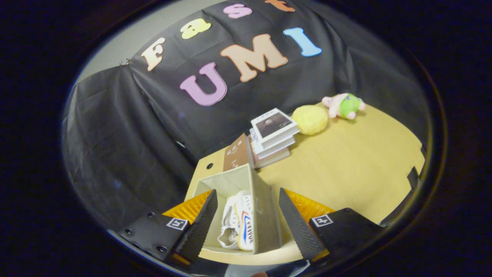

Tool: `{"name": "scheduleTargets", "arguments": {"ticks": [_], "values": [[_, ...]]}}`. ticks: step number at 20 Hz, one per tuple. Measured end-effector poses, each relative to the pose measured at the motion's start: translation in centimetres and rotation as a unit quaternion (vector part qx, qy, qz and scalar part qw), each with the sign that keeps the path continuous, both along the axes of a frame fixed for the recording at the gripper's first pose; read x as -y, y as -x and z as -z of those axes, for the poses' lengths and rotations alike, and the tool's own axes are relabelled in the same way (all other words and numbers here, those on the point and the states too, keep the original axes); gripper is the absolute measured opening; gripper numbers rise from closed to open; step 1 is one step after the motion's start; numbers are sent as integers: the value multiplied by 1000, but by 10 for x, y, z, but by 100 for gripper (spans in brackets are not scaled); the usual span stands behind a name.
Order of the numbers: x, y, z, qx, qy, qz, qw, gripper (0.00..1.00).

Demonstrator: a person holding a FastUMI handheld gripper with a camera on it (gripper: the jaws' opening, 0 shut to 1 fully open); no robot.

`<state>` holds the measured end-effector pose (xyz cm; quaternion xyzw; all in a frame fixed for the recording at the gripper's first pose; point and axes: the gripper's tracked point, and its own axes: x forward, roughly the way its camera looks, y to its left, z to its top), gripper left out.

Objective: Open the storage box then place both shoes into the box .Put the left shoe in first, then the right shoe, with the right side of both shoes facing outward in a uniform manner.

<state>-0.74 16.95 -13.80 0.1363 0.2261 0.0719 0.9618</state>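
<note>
Claw [246, 223] wide open, empty, above shoes [239, 225]

Open beige storage box [265, 207] holds white shoes [239, 225] on edge.

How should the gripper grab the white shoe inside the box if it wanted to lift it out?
Come from above, through the open top of the storage box. The white shoe stands on its side against the right wall, so pinching across its upturned edge, sole to upper, looks best. The gripper is open above it, holding nothing.
</note>
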Motion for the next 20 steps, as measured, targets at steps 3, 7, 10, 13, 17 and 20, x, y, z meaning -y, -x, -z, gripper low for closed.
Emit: {"name": "scheduleTargets", "arguments": {"ticks": [3,7,10,13,17,20], "values": [[32,-5,-37,74,26,29,997,100],[60,-5,-83,157,66,45,984,100],[77,-4,-113,205,114,54,971,100],[87,-6,-126,227,150,59,961,100],[95,-7,-132,230,153,52,960,100],[103,-8,-136,232,143,47,961,100]]}}
